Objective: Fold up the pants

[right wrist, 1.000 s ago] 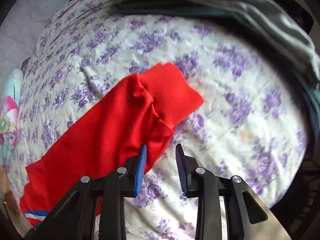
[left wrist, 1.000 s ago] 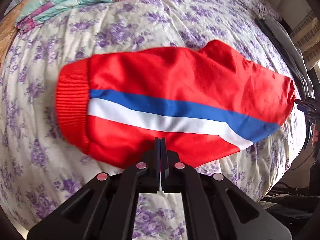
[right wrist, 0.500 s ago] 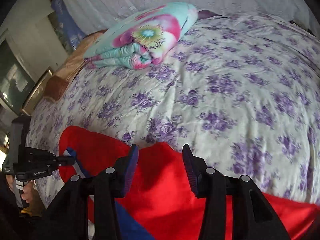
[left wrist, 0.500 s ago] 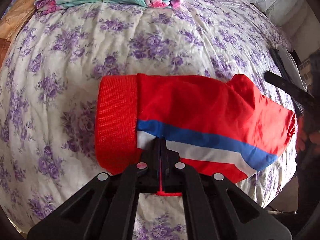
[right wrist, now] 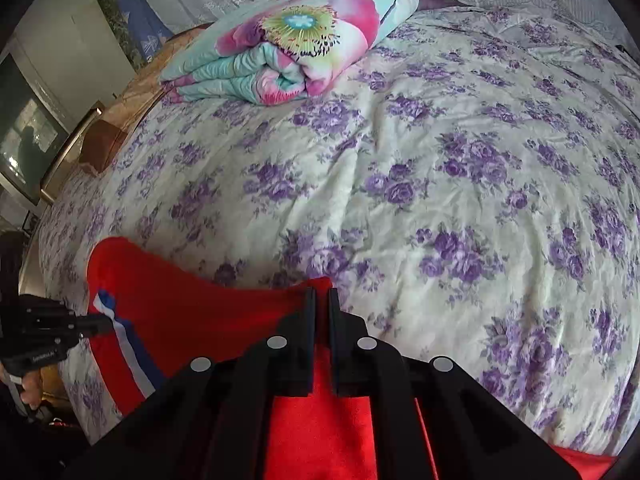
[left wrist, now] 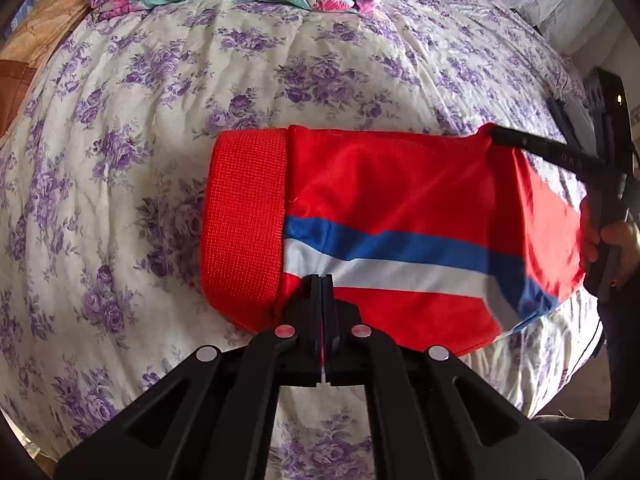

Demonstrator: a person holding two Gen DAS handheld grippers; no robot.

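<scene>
Red pants (left wrist: 400, 184) clenched at near edge by left tongs (left wrist: 321, 280), far corner by right tongs (right wrist: 322, 294); cloth held taut for fold across bed (right wrist: 440, 160).

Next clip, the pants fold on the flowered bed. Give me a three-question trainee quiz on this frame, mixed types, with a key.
1. True or false: the left gripper is shut on the red pants.
2. The folded quilt lies: A) on the pants, B) at the far end of the bedspread, apart from the pants, C) on the floor.
3. Which stripe colours run along the pants?

Key: 1 true. 2 B. 3 blue and white; the right gripper also pinches the red cloth.
</scene>
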